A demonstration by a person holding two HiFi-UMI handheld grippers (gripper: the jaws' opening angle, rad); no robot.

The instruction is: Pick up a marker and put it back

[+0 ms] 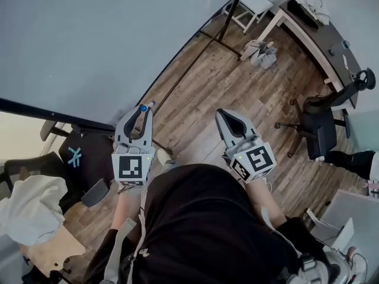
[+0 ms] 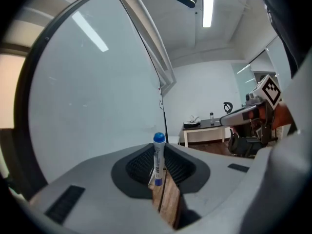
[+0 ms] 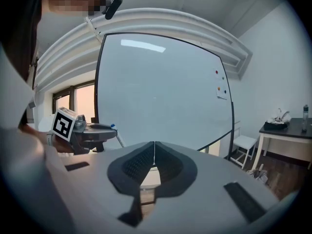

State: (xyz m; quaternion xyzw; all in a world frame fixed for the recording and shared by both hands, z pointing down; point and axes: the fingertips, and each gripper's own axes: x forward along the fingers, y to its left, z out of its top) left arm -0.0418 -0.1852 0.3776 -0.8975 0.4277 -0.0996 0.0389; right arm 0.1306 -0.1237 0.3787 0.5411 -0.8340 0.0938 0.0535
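Observation:
A white marker with a blue cap (image 2: 158,159) stands upright between the jaws of my left gripper (image 2: 159,167), which is shut on it. In the head view the marker's blue cap (image 1: 144,107) pokes out past the tips of the left gripper (image 1: 141,112), close to the whiteboard (image 1: 89,46). My right gripper (image 3: 154,152) is shut with nothing between its jaws. It hovers over the wooden floor, to the right of the left gripper (image 3: 92,130), and in the head view the right gripper (image 1: 228,118) points toward the board.
The whiteboard stands on a black frame with a bar (image 1: 56,118) along its bottom edge. A desk (image 1: 323,37), an office chair (image 1: 317,123), a white stool (image 1: 249,5) and shoes (image 1: 260,52) are at the far right. A black chair (image 1: 74,158) is at left.

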